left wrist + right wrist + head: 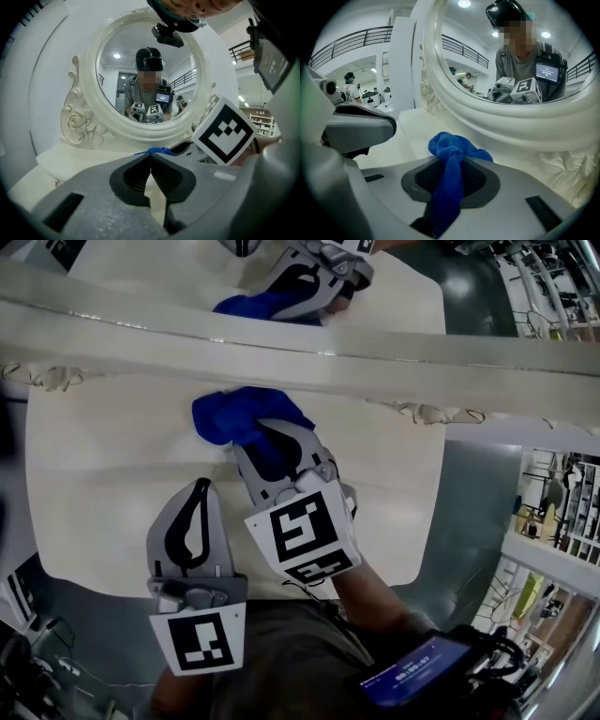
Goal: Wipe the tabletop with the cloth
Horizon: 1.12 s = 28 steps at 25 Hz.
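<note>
A bunched blue cloth (239, 416) lies on the white tabletop (103, 474) just in front of the mirror frame (300, 348). My right gripper (264, 448) is shut on the cloth; in the right gripper view the blue cloth (452, 161) runs between the dark pads and spills out past the tips. My left gripper (200, 491) hovers near the table's front edge, left of the right one, shut with nothing in it. In the left gripper view my left gripper (150, 157) has its pads touching, and a bit of the cloth (157, 151) shows beyond them.
An ornate white oval mirror (147, 75) stands at the back of the table and reflects both grippers and the person. The table's rounded front edge (234, 592) is near my body. A grey floor (478, 512) lies to the right.
</note>
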Each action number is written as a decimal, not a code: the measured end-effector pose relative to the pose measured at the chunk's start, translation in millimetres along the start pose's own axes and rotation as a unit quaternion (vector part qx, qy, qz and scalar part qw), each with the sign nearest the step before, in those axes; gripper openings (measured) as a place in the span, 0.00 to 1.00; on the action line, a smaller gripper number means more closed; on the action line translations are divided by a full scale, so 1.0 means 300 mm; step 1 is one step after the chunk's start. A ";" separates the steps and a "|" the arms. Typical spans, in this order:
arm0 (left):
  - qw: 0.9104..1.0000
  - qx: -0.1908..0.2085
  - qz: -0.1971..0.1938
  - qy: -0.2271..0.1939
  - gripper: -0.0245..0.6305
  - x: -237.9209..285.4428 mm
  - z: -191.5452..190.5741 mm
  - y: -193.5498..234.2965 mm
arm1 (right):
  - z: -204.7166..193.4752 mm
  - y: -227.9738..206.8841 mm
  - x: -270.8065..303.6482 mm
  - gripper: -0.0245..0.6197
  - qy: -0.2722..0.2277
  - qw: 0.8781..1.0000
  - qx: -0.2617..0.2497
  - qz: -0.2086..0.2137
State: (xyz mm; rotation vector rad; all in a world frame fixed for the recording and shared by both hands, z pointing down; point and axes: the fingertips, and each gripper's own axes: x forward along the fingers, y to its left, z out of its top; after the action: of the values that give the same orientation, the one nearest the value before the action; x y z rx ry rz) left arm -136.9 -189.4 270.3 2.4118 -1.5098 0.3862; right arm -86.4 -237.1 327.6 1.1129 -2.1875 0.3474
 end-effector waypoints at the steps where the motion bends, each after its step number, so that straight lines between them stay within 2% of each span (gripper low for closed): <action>1: 1.000 0.001 0.001 0.001 0.06 0.001 0.002 0.000 | 0.000 0.001 -0.001 0.19 0.001 1.000 -0.001 0.002; 9: 1.000 0.007 -0.003 0.004 0.06 0.031 0.013 0.014 | 0.015 -0.020 0.015 0.19 0.000 1.000 -0.008 0.005; 28: 0.999 0.034 -0.039 0.003 0.06 0.058 0.043 0.002 | -0.017 -0.083 0.002 0.19 0.007 0.999 0.019 -0.029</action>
State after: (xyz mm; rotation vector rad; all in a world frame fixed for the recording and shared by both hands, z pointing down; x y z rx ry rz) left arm -129.0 -209.0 264.6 2.5100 -1.4178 0.4339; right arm -64.8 -249.9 330.3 1.1878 -2.1394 0.3724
